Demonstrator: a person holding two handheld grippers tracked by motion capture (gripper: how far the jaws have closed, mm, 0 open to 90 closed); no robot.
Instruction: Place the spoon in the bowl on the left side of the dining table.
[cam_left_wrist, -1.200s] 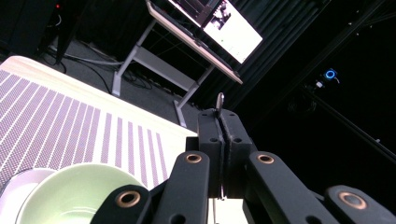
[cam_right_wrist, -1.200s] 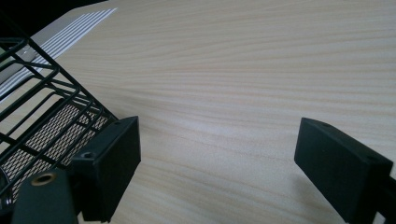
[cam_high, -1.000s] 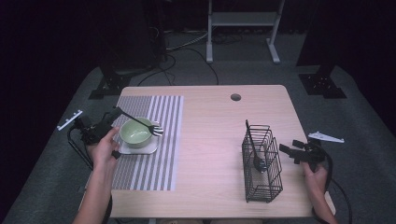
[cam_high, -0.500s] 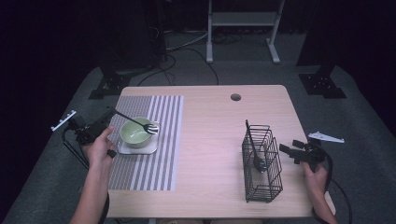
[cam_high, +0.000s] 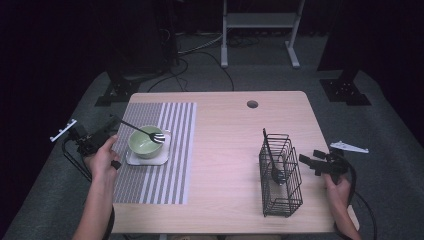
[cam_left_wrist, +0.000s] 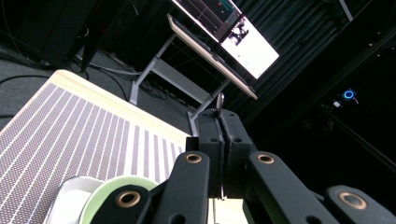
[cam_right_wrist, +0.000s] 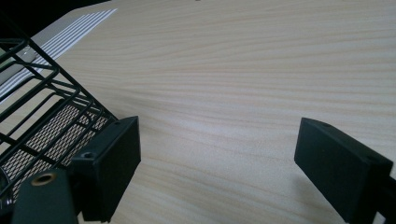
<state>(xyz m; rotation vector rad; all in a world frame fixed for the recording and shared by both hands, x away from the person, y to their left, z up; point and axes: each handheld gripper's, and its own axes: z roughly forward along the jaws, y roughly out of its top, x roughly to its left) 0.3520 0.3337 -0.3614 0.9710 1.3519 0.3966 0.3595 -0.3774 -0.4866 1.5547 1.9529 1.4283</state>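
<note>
Jaws of the left gripper (cam_high: 114, 123) are clamped tight on a black fork (cam_high: 142, 131) — its tines hang over the green bowl (cam_high: 144, 142) at about three o'clock from the hand. That bowl sits on a white plate (cam_high: 147, 160) on the striped mat (cam_high: 155, 150). Jaws of the right gripper (cam_high: 307, 161) stand wide apart above the worktop (cam_right_wrist: 257, 70) — at three o'clock of the wire basket (cam_high: 280, 175).

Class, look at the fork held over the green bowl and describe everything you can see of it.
The fork is slim and dark along its handle, with pale tines that glint like metal. It lies tilted, handle end clamped between the shut jaws of the left gripper at the table's left edge, tines reaching right over the green bowl. Whether the tines touch the bowl's rim cannot be told. In the left gripper view its thin end pokes up between the pads.
</note>
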